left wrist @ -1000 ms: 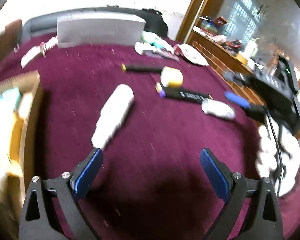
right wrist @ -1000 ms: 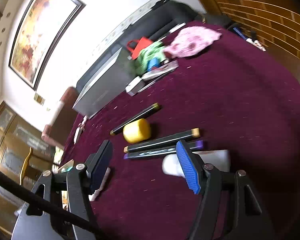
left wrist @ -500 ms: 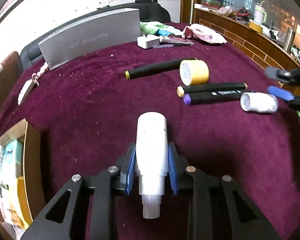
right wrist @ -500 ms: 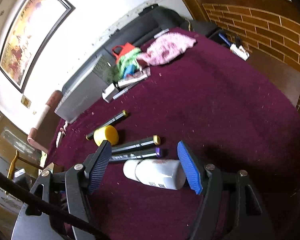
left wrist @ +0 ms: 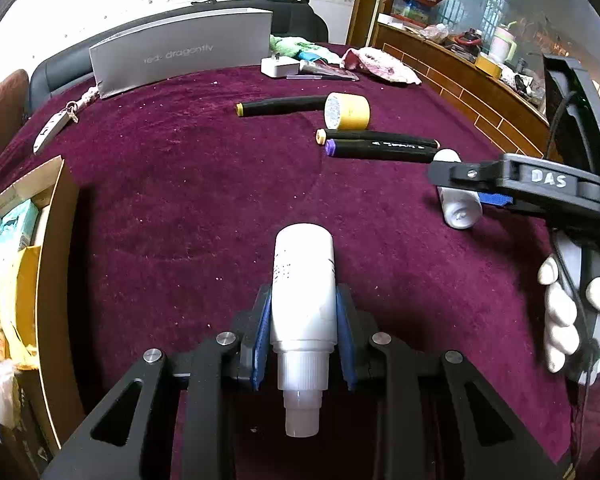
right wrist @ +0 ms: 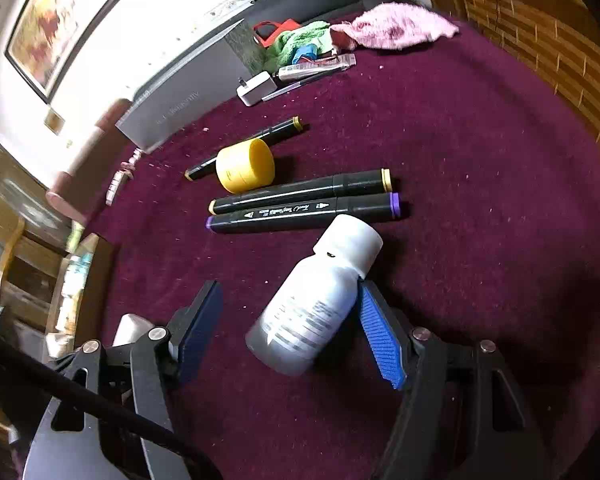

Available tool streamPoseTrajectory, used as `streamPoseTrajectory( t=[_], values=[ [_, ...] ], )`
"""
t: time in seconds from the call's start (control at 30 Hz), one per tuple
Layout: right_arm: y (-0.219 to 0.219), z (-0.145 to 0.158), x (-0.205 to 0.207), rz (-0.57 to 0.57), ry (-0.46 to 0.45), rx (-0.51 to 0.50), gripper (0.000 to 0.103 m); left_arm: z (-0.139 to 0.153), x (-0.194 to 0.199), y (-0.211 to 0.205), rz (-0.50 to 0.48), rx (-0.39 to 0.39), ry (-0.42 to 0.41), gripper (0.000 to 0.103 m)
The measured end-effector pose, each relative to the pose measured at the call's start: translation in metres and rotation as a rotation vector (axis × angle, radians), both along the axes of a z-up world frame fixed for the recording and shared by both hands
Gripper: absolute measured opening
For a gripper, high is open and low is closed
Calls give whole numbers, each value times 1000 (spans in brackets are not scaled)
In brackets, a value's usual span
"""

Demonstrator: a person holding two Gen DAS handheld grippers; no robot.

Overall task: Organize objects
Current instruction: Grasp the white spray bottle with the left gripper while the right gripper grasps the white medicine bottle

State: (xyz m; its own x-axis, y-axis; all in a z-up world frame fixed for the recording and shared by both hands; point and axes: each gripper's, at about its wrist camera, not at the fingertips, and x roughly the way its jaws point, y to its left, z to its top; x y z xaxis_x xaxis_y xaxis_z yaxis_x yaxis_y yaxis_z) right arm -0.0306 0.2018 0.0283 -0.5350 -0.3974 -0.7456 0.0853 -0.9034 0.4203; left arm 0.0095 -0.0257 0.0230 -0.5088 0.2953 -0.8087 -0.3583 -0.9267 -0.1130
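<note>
My left gripper (left wrist: 304, 296) is shut on a white spray bottle (left wrist: 304, 264), which points away from me with its nozzle end toward the camera. A shorter white bottle (right wrist: 316, 300) lies on its side on the maroon cloth (right wrist: 480, 200). My right gripper (right wrist: 288, 290) straddles it, open. Its right pad (right wrist: 380, 340) rests against the bottle's shoulder, and the left pad stands clear of it. In the left wrist view that gripper (left wrist: 466, 186) sits at the right over the same bottle (left wrist: 458, 210), held by a gloved hand (left wrist: 564, 312).
Two black markers (right wrist: 300, 200) lie side by side just beyond the short bottle, with a yellow roll (right wrist: 246, 166) and a third marker (left wrist: 280, 105) behind. A cardboard box (left wrist: 48, 240) with packets stands at the left edge. A grey box (left wrist: 180, 50), charger (left wrist: 280, 66) and cloths lie at the back.
The left gripper went from wide open beside the spray bottle to shut on it. The right gripper came down over the short bottle, which now lies slantwise between its jaws.
</note>
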Motion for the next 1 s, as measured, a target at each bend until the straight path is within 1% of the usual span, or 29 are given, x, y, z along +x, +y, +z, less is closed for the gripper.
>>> streamPoseTrajectory(
  t=[0.1, 0.2, 0.27, 0.33, 0.37, 0.4, 0.43, 0.5, 0.57, 0.6, 0.63, 0.67, 0.7, 0.73, 0.77, 0.8, 1.0],
  values=[
    [-11, 0, 0, -30, 1, 81, 68, -1, 0, 1, 21, -3, 12, 24],
    [-19, 0, -2, -66, -12, 144, 68, -2, 1, 5, 41, -19, 24, 27],
    [-22, 0, -4, -83, -21, 187, 68, -2, 2, 9, 47, -26, 33, 31],
    [-27, 0, -6, -84, -26, 229, 68, -3, 3, 14, 43, -34, 45, 42],
    [-29, 0, -7, -84, -28, 244, 68, -4, 4, 18, 35, -44, 55, 46],
    [-31, 0, -7, -83, -32, 262, 67, -5, 5, 22, 26, -53, 64, 54],
    [-33, 0, -8, -82, -35, 273, 66, -6, 5, 27, 12, -71, 68, 57],
    [-33, 0, -9, -78, -48, 288, 65, -6, 5, 29, 6, -81, 68, 58],
    [-35, 0, -11, -70, -62, 311, 64, -6, 4, 25, 2, -56, 59, 58],
    [-37, 0, -13, -64, -70, 332, 62, -5, 4, 24, -2, -50, 54, 54],
    [-39, 0, -14, -58, -74, 357, 60, -4, 4, 22, 3, -60, 56, 38],
    [-42, -1, -15, -55, -76, 388, 54, -3, 4, 20, 8, -70, 56, 28],
    [-44, -1, -14, -56, -74, 423, 45, -2, 5, 16, 2, -51, 41, 24],
    [-44, -1, -14, -54, -69, 446, 40, -1, 6, 10, 4, -15, 18, 24],
    [-43, 0, -12, -47, -66, 446, 34, 1, 8, 6, 11, -2, 11, 24],
    [-41, 1, -11, -43, -68, 441, 32, 2, 12, 3, 15, -3, 20, 24],
    [-27, 4, 6, -40, -86, 375, 32, 10, 38, -10, 20, 62, 27, 24]
  ],
)
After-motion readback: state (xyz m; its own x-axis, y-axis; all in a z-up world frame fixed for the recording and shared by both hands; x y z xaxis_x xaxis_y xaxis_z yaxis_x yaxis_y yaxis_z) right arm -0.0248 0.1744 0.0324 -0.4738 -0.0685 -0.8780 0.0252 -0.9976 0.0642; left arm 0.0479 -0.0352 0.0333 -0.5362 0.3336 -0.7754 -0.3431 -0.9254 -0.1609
